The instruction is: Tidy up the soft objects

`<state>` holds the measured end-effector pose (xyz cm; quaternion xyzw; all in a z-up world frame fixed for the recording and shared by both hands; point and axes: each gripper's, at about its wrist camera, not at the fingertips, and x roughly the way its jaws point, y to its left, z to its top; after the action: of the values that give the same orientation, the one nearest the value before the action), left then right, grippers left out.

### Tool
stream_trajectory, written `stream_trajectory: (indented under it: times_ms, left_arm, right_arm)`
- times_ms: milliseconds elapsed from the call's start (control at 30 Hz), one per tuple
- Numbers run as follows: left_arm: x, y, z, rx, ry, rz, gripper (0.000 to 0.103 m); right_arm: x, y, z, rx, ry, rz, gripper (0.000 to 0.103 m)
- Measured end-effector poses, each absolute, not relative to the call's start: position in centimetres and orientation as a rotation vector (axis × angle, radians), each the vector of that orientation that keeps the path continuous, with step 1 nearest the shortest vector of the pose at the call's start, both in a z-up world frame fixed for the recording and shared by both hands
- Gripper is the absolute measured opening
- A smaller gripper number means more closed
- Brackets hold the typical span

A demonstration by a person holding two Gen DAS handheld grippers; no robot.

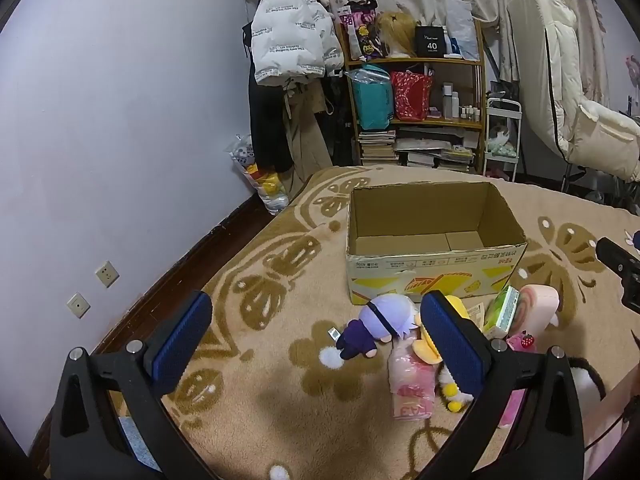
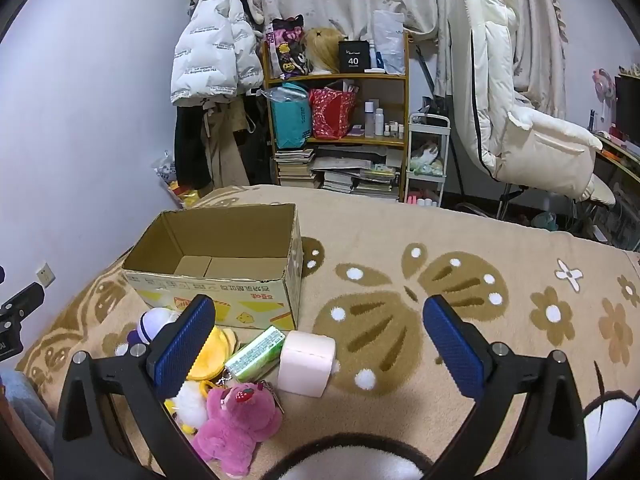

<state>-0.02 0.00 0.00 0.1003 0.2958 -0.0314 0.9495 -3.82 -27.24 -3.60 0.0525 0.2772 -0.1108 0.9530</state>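
An open cardboard box (image 1: 432, 276) (image 2: 224, 292) stands on the patterned blanket with nothing inside. Before it lies a pile of soft items: a purple-haired doll (image 1: 376, 326) (image 2: 154, 324), a yellow plush (image 1: 430, 350) (image 2: 212, 354), a pink wrapped packet (image 1: 412, 388), a green tissue pack (image 1: 502, 310) (image 2: 256, 354), a pink roll-shaped cushion (image 1: 536, 308) (image 2: 306, 362) and a pink bear (image 2: 236, 420). My left gripper (image 1: 316, 340) is open above the doll. My right gripper (image 2: 318, 346) is open over the cushion, nothing touched.
The beige butterfly blanket (image 2: 440, 280) covers the bed. A wall (image 1: 100, 120) runs along the left. Beyond the bed stand a wooden shelf (image 1: 416, 92), hanging coats (image 1: 292, 40) and a white padded chair (image 2: 520, 120). The other gripper's black tip (image 1: 616, 260) shows at the right edge.
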Motion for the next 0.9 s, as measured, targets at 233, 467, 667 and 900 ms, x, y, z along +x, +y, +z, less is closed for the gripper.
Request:
stream_trajectory:
  times_ms: [233, 467, 667, 900]
  left_arm:
    - [0.01, -0.02, 0.02, 0.205, 0.604, -0.061, 0.103]
    - [0.02, 0.26, 0.02, 0.205, 0.605, -0.061, 0.103]
    - [0.05, 0.30, 0.02, 0.205, 0.605, -0.061, 0.103]
    - [0.02, 0.27, -0.01, 0.204, 0.604, -0.061, 0.103]
  right_arm:
    - [-3.89, -27.35, -3.62, 0.110, 0.563, -0.224, 0.103]
    - [-3.85, -27.38, -3.64, 0.113, 0.562, -0.222, 0.103]
    - [-3.84, -27.37, -3.64, 0.114, 0.562, -0.223, 0.103]
    - [-3.86, -27.34, -3.62, 0.113, 0.561, -0.220, 0.103]
